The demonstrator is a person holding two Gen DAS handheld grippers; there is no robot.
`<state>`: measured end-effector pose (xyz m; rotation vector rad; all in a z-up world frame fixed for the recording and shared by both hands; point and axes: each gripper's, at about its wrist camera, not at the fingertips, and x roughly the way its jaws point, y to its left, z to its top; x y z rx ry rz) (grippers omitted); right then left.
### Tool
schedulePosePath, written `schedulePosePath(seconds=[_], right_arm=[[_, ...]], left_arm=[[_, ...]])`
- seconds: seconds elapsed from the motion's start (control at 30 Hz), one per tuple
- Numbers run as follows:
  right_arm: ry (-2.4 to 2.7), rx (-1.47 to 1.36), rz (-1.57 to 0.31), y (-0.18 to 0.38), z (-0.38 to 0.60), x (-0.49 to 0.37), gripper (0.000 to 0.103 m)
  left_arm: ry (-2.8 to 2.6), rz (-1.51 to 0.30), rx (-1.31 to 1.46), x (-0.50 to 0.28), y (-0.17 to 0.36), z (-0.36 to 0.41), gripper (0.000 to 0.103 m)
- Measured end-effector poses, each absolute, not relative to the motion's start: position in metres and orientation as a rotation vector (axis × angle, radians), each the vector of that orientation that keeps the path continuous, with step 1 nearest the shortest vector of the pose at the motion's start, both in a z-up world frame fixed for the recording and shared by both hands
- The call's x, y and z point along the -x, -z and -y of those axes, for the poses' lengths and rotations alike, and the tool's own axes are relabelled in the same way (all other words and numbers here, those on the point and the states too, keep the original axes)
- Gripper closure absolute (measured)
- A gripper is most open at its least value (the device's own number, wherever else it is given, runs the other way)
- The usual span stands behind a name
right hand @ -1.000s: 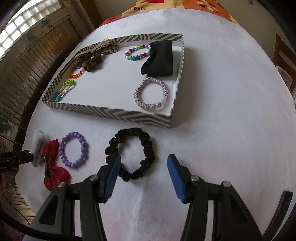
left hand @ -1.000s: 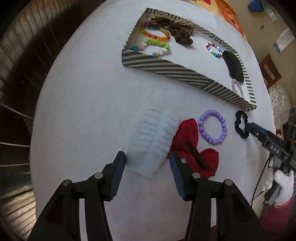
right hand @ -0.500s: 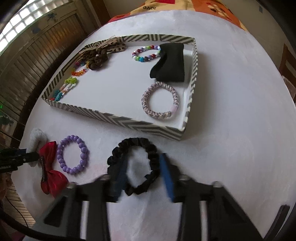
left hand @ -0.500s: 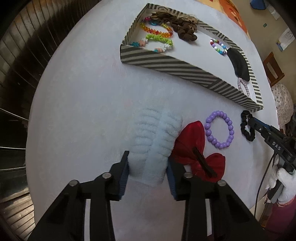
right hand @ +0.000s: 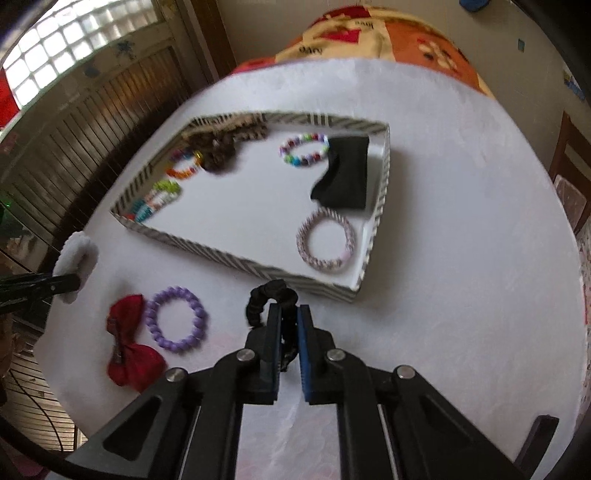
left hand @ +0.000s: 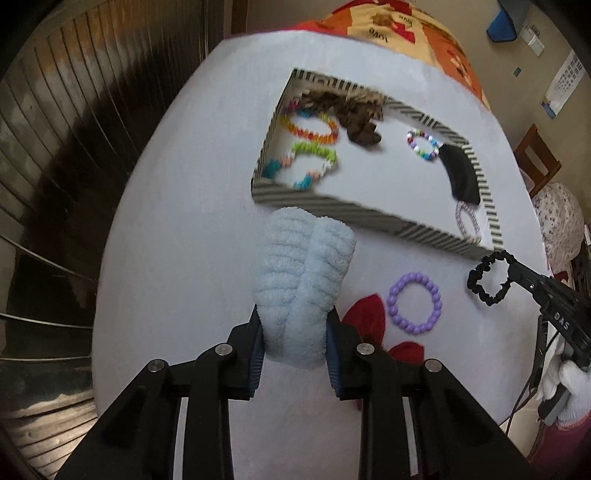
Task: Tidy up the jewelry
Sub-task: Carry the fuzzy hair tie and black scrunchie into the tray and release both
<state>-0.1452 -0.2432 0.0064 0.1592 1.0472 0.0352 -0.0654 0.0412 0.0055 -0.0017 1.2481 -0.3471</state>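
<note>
Readable text: 2 spots, as far as we can make out.
We read "DAS" in white letters on the black body of the right gripper (left hand: 511, 266), seen from the left wrist. On the orange patterned cloth (right hand: 369, 33) at the far end we make out "love"; its other words are too blurred for us.

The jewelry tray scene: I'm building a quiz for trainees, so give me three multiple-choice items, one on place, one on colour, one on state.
1. Where is the purple bead bracelet?
A. in the striped tray
B. on the table beside the red bow
C. in a gripper

2. What colour is the scrunchie in the right gripper?
A. black
B. red
C. white

3. The left gripper is:
A. open, empty
B. shut on the fluffy white headband
C. out of view

Answers: 1 B, it lies outside the striped tray next to the red bow; 2 A, black fabric sits between the pads; 3 B, the pads squeeze it.
</note>
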Motion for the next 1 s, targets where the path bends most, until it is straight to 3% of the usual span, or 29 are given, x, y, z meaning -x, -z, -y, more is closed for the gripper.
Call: schedulePosePath(seconds=[0.37,1.0], right_arm=[[-0.032,-0.134,-0.967,-0.048,0.236,0.139,0.095],[-0.051,-0.103,-0.954,-0.06,0.232,0.11,0.095]], left_arm=[[0.352,-1.161,-0.023,0.047,-0.03,-0.012,0.095],[0.354,-1.136,-0.06,0.021,-0.039,0.019,0.095]])
